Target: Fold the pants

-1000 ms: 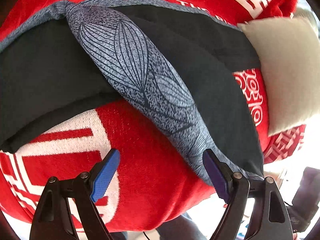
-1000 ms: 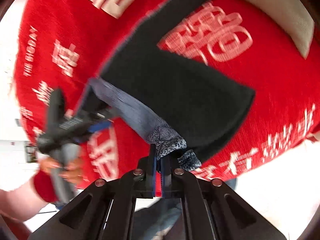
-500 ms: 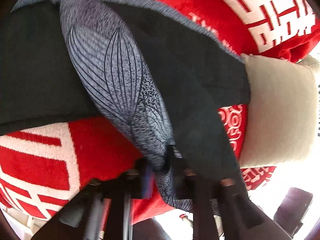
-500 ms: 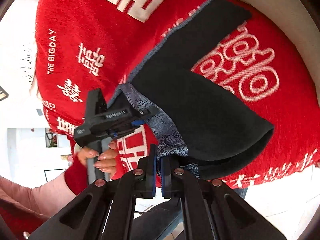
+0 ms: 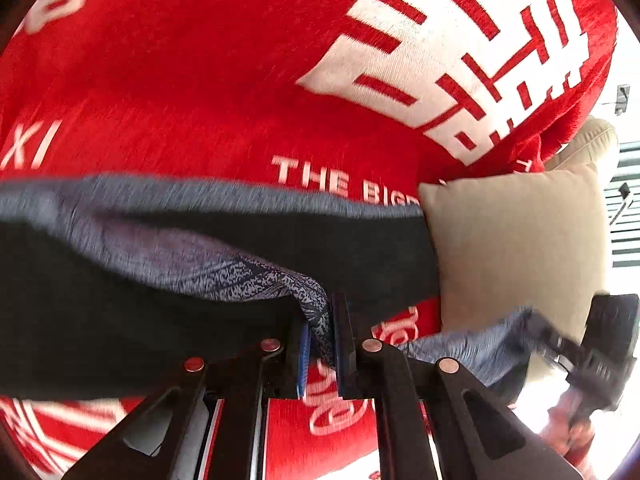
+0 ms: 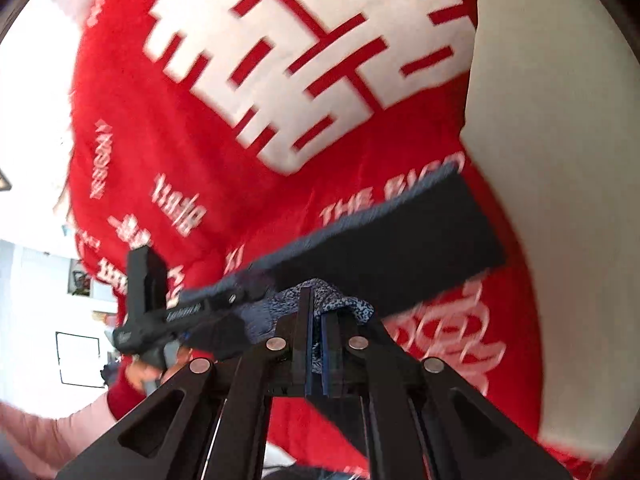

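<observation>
The pants [image 5: 168, 312] are dark with a blue-grey leaf-patterned lining, and they hang lifted over the red cover. My left gripper [image 5: 320, 344] is shut on a bunched patterned edge of the pants. My right gripper [image 6: 317, 344] is shut on another patterned edge of the pants [image 6: 400, 256], with a dark leg stretching away to the right. In the right wrist view the left gripper [image 6: 176, 312] shows at the left, close by. In the left wrist view the right gripper [image 5: 592, 356] shows at the right edge.
A red cover with white lettering [image 5: 200, 92] lies under the pants; it also fills the right wrist view [image 6: 280, 80]. A beige cushion [image 5: 520, 248] sits at the right, seen too in the right wrist view [image 6: 560, 160]. The person's hand [image 6: 144, 376] holds the left gripper.
My left gripper, open a second ago, has closed on the patterned edge. Both grippers have lifted the pants and carried them up and away over the red cover.
</observation>
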`<state>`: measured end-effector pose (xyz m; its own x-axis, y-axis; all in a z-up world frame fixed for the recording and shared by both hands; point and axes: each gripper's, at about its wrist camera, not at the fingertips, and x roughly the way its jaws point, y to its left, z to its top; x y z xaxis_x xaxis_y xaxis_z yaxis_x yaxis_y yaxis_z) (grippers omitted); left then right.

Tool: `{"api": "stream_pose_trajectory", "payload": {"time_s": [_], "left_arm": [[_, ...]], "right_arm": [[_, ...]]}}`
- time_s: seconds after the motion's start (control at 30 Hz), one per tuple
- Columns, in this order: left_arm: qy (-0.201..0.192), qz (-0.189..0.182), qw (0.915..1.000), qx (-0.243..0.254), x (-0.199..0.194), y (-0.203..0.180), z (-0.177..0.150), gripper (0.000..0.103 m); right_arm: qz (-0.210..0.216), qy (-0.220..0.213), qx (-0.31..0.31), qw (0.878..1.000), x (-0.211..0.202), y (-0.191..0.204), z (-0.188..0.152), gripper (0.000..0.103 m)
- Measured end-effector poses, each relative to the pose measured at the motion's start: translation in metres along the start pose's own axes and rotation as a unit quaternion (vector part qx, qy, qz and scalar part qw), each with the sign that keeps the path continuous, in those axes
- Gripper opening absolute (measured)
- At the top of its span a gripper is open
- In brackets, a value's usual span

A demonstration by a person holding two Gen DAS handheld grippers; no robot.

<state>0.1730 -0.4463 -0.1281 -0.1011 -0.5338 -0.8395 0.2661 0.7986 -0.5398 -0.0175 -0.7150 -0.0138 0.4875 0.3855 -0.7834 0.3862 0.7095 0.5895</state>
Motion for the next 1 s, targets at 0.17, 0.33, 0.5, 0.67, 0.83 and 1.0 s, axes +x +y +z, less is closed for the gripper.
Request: {"api": "stream_pose_trajectory", "payload": {"time_s": [0.17, 0.33, 0.5, 0.67, 0.83, 1.0], "left_arm": [[0.008, 0.016, 0.9998, 0.006, 0.032, 0.0, 0.022, 0.011], [0.026, 0.046, 0.9986, 0.007, 0.047, 0.002, 0.038, 0.03], [-0.049, 0.088, 0.9939, 0.045, 0.003, -0.007, 0.049, 0.069], [-0.043, 0.159, 0.9833, 0.077, -0.002, 0.001, 0.039, 0.069], [0.004, 0.214, 0.9733, 0.084, 0.042, 0.023, 0.01, 0.069], [-0.011, 0.235, 0.9704, 0.054, 0.061, 0.044, 0.004, 0.078]], "right_arm": [[-0.063, 0.02, -0.037, 0.997, 0.052, -0.019, 0.054, 0.003], [-0.105, 0.047, -0.025, 0.993, 0.099, -0.047, 0.085, 0.007], [-0.111, 0.013, -0.012, 0.994, 0.084, -0.042, 0.098, 0.075], [-0.121, -0.012, -0.011, 0.993, 0.063, -0.027, 0.091, 0.036], [-0.155, 0.058, -0.013, 0.986, 0.101, -0.041, 0.058, 0.022], [-0.207, 0.085, -0.012, 0.975, 0.144, -0.074, 0.057, 0.018]]}}
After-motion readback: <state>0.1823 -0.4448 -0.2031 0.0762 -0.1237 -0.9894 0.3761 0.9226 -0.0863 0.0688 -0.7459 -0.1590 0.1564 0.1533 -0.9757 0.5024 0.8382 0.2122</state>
